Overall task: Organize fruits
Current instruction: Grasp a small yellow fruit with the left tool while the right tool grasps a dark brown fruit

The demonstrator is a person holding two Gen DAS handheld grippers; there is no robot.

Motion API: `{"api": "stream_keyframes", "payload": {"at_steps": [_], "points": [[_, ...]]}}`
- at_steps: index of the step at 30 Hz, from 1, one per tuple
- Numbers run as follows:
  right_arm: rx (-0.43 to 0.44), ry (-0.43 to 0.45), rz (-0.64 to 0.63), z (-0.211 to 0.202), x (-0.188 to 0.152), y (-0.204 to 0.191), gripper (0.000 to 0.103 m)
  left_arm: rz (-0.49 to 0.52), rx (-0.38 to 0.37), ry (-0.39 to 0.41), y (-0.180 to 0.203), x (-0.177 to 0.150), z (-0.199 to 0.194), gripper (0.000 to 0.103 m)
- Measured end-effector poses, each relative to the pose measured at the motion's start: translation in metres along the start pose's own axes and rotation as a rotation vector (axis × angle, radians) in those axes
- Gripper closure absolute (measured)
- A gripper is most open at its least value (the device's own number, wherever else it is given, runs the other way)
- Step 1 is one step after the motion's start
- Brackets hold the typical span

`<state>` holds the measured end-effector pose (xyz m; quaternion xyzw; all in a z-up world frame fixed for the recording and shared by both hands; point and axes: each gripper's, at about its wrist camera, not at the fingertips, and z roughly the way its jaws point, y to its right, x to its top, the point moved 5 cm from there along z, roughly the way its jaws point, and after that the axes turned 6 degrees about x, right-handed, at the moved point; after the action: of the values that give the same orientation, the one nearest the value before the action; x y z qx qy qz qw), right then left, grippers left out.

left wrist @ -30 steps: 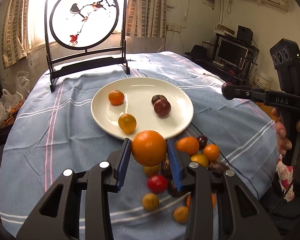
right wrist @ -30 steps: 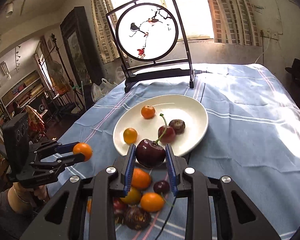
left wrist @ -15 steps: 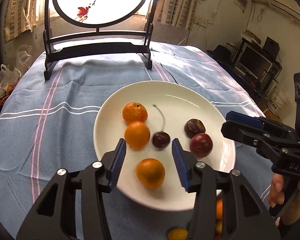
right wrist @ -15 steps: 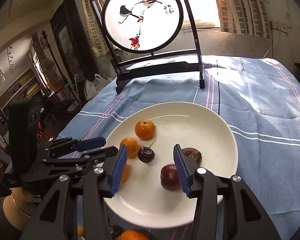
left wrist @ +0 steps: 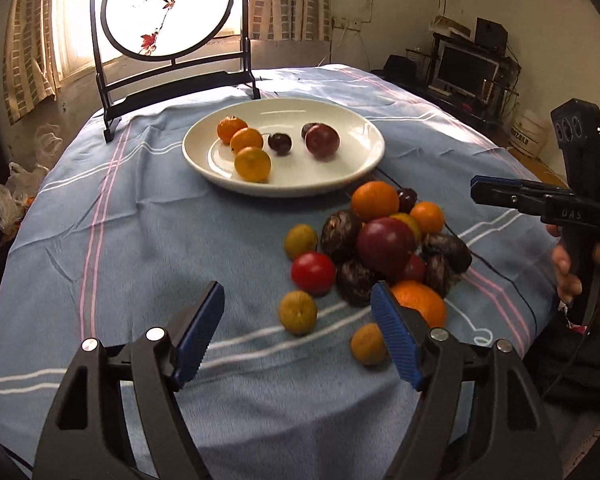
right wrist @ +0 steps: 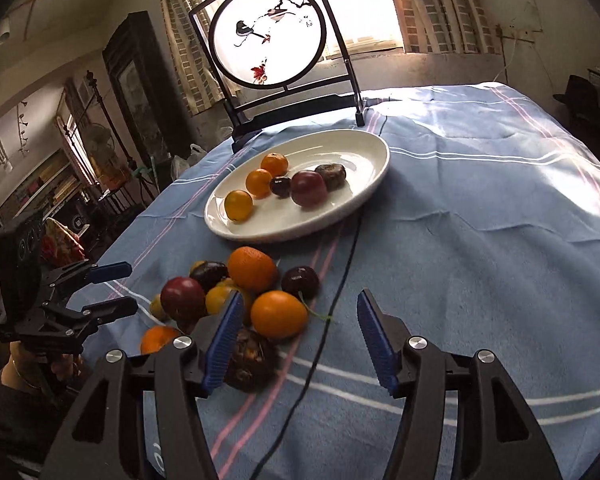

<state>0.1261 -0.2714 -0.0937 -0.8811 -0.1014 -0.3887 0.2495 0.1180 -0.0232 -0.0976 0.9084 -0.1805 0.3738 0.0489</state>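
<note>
A white plate (left wrist: pixel 356 168) (right wrist: pixel 364 176) on the blue cloth holds three small oranges (left wrist: pixel 252 164), a dark cherry (left wrist: pixel 280 143), a red plum (left wrist: pixel 322 141) and a dark brown fruit (right wrist: pixel 332 171). A pile of loose fruit (left wrist: pixel 384 240) (right wrist: pixel 252 280) lies on the cloth in front of the plate: oranges, plums, cherries, a red tomato (left wrist: pixel 313 272), small yellow fruits. My left gripper (left wrist: pixel 296 332) is open and empty, low over the cloth, left of the pile. My right gripper (right wrist: pixel 300 340) is open and empty, just right of the pile.
A black stand with a round bird painting (left wrist: pixel 168 8) stands behind the plate. A thin black cable (right wrist: pixel 340 280) runs across the cloth past the pile. The table edge falls away at left and front. Shelves with a monitor (left wrist: pixel 464 68) stand far right.
Both grippers released their fruit onto the plate, an orange from the left and a cherry from the right, then pulled back toward the pile and opened wider.
</note>
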Motion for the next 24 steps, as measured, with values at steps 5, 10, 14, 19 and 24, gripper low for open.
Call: {"api": "stream_keyframes", "payload": {"at_steps": [5, 10, 14, 19, 24], "points": [[0.012, -0.008, 0.034, 0.005, -0.017, 0.008, 0.044, 0.017, 0.04, -0.029, 0.002, -0.016, 0.007, 0.041], [0.035, 0.006, 0.037, 0.004, -0.017, 0.007, 0.044, 0.029, 0.057, -0.048, 0.005, -0.014, 0.02, 0.057], [0.048, 0.001, 0.038, 0.004, -0.017, 0.007, 0.044, 0.015, 0.048, -0.082, 0.005, -0.014, 0.038, 0.067], [0.029, -0.021, -0.023, 0.005, -0.02, -0.005, 0.044, -0.007, 0.044, -0.062, 0.003, -0.015, 0.033, 0.079], [0.102, -0.089, -0.051, 0.014, -0.032, -0.035, 0.044, -0.045, 0.034, -0.013, -0.006, -0.012, 0.01, 0.079]]}}
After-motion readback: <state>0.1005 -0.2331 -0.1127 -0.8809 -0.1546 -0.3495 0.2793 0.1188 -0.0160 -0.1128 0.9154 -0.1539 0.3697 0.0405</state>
